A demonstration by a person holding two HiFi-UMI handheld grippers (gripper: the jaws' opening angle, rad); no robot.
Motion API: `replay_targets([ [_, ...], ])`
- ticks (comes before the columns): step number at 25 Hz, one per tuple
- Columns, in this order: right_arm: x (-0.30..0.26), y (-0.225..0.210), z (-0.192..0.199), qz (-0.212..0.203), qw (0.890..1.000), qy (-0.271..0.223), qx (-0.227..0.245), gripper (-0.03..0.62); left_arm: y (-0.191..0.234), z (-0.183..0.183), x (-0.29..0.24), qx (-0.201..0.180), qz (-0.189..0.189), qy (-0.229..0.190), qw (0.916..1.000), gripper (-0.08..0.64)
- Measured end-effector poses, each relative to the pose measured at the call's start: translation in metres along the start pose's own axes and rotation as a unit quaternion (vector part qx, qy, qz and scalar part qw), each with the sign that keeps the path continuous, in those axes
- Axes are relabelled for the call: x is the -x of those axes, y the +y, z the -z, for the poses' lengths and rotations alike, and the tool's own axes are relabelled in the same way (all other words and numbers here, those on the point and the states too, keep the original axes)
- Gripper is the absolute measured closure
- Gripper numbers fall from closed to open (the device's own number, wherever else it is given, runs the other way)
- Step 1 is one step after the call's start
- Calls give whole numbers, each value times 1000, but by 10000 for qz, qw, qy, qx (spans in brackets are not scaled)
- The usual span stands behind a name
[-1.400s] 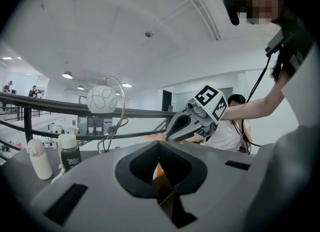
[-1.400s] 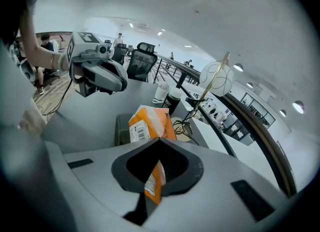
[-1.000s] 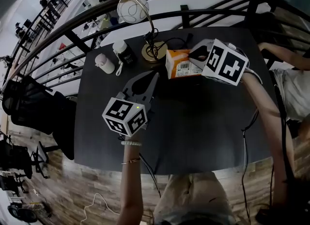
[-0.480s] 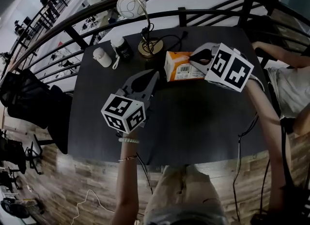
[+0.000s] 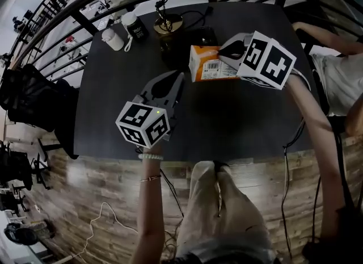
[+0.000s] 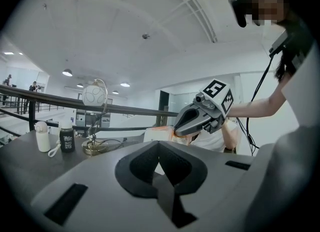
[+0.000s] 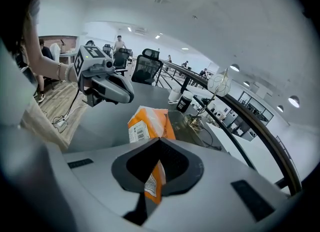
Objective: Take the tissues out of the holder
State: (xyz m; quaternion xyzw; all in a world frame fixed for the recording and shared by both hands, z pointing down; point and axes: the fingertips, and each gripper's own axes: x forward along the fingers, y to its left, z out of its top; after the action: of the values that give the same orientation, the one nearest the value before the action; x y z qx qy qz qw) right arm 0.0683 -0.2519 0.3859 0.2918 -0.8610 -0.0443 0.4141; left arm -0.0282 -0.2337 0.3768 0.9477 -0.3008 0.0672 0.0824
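Right gripper [image 7: 159,141]: jaws closed on tissue pack edge, lower centre.
Tissue pack [image 7: 148,123]: orange-white, barcode facing left, mid-frame.
Left gripper [image 7: 125,95]: upper left, over dark table [image 7: 100,121], apart from pack.
Lamp [image 7: 218,84], black bottle [image 7: 184,102]: right of centre, behind pack.

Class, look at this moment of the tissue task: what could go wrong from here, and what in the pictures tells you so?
1. The right gripper is shut on one end of the orange tissue pack. Most of the pack sticks out past the jaws, so it may slip or tear.
2. The lamp, black bottle and white bottle stand nearby, and a swing might knock them.
3. The left gripper is shut and apart from the pack, so nothing backs up the grip.
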Motion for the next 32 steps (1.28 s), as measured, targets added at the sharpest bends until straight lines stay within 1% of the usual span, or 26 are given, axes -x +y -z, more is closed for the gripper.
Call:
replay_targets([
  [4, -6, 18, 10, -48, 9998, -60, -164, 580, -12, 18, 12, 108, -83, 83, 9999, 552],
  [8, -14, 36, 17, -69, 9996, -40, -287, 580, -20, 37, 22, 211, -66, 224, 9995, 552],
  [11, -20, 53, 27, -179, 9989, -5, -439, 578, -26, 49, 27, 305, -16, 366, 9989, 552],
  [14, -27, 56, 38, -108, 9984, 68, -546, 578, -31, 55, 25, 375, 62, 386, 9985, 552],
  [16, -33, 62, 40, -83, 9980, 105, -613, 580, -31, 60, 29, 322, 59, 449, 9985, 552],
  [19, -39, 69, 46, -76, 9977, 238, -625, 580, -32, 62, 31, 372, 31, 446, 9983, 552],
  [24, -48, 79, 49, -118, 9972, 260, -694, 578, -41, 71, 32, 328, 192, 605, 9974, 552],
  [28, -53, 88, 47, -231, 9968, 249, -720, 578, -41, 75, 38, 388, 141, 629, 9972, 552],
  [32, -59, 99, 47, -353, 9970, 327, -606, 578, -40, 75, 44, 397, 84, 645, 9971, 552],
])
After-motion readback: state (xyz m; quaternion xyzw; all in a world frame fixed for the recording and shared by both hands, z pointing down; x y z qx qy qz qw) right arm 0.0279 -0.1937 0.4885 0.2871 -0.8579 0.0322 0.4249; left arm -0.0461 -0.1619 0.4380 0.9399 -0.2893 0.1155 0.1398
